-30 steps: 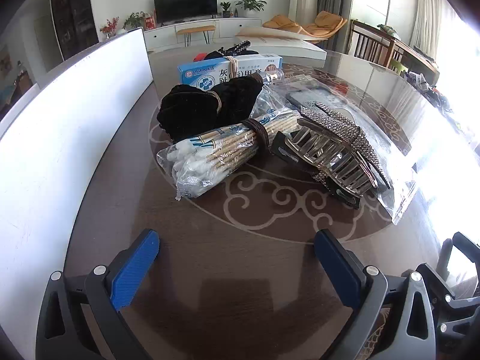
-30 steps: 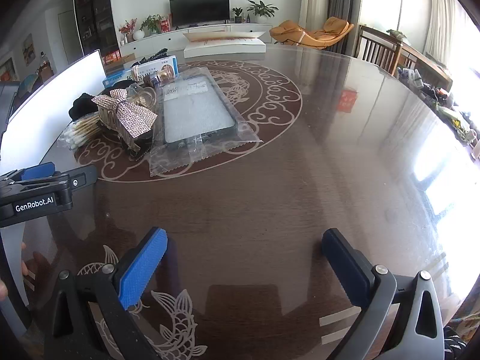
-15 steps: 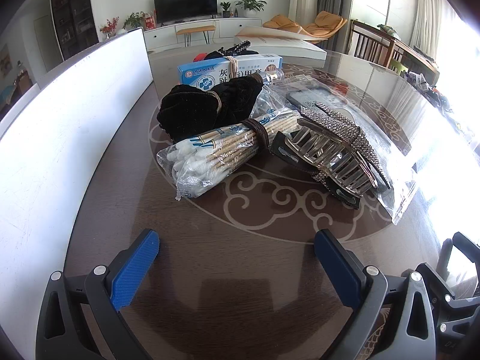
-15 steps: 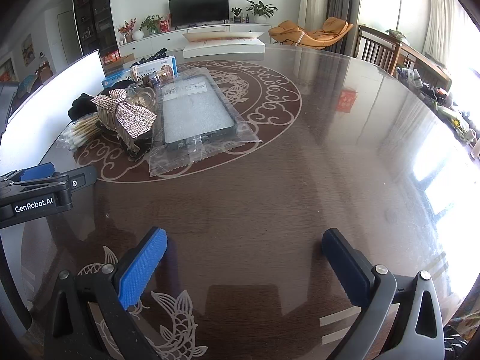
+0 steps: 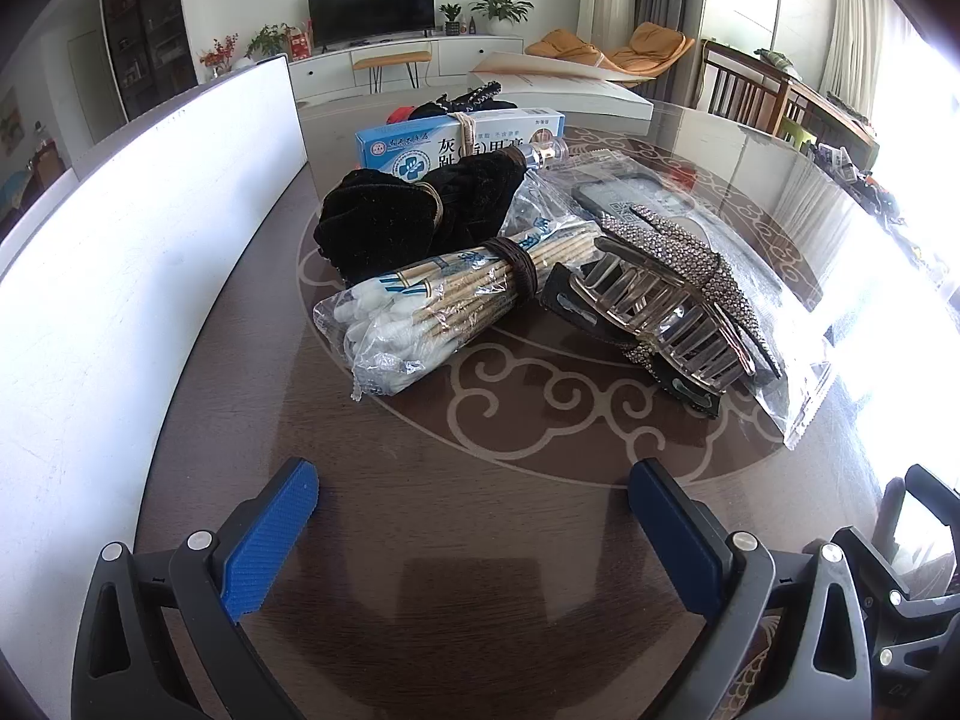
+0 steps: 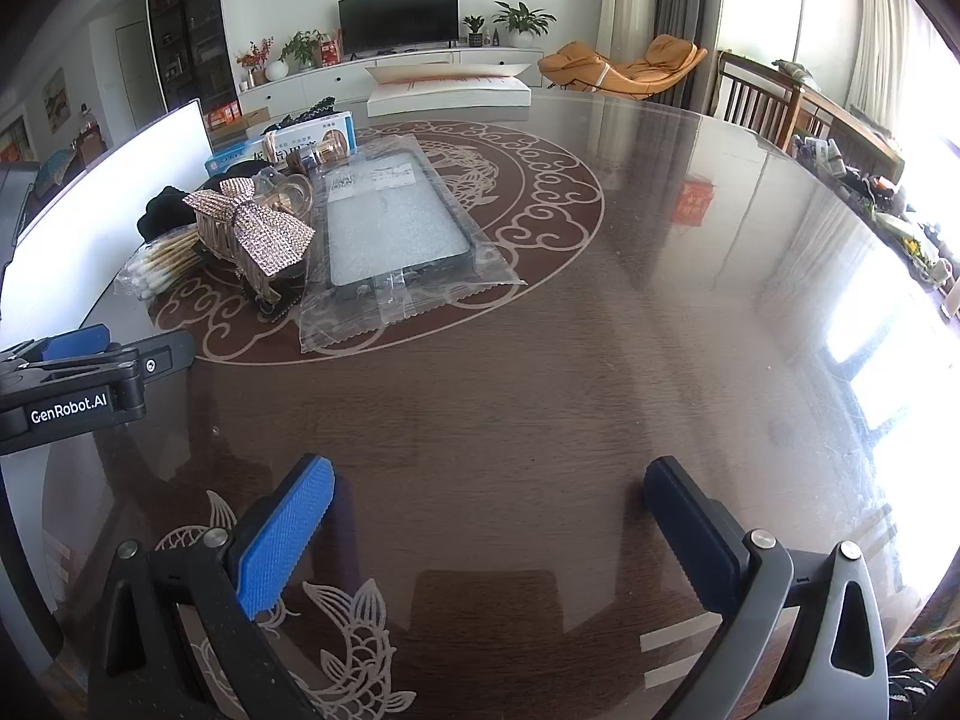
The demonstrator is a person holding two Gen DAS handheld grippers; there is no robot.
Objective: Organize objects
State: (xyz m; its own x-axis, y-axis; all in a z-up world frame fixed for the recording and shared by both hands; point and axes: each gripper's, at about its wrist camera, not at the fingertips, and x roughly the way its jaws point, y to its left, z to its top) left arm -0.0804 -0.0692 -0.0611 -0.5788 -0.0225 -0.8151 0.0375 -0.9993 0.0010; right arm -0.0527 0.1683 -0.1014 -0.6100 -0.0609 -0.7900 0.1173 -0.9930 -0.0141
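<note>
Both tools are noted wide open and empty — the left tool [image 5: 474, 504] low over the dark surface [image 5: 480, 540], the right tool [image 6: 489, 501] well apart from the items. The cotton swab bundle [image 5: 432, 306] lies nearest the left tool, touching the rhinestone hair claw [image 5: 666, 306] and black cloth [image 5: 408, 216]. A grasp across the banded middle is judged best — neighbours should be left undisturbed

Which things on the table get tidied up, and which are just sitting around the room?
To tidy: cotton swabs, hair clip, black cloth, blue box, bagged phone case.

Just around: TV, orange chair, plants.
</note>
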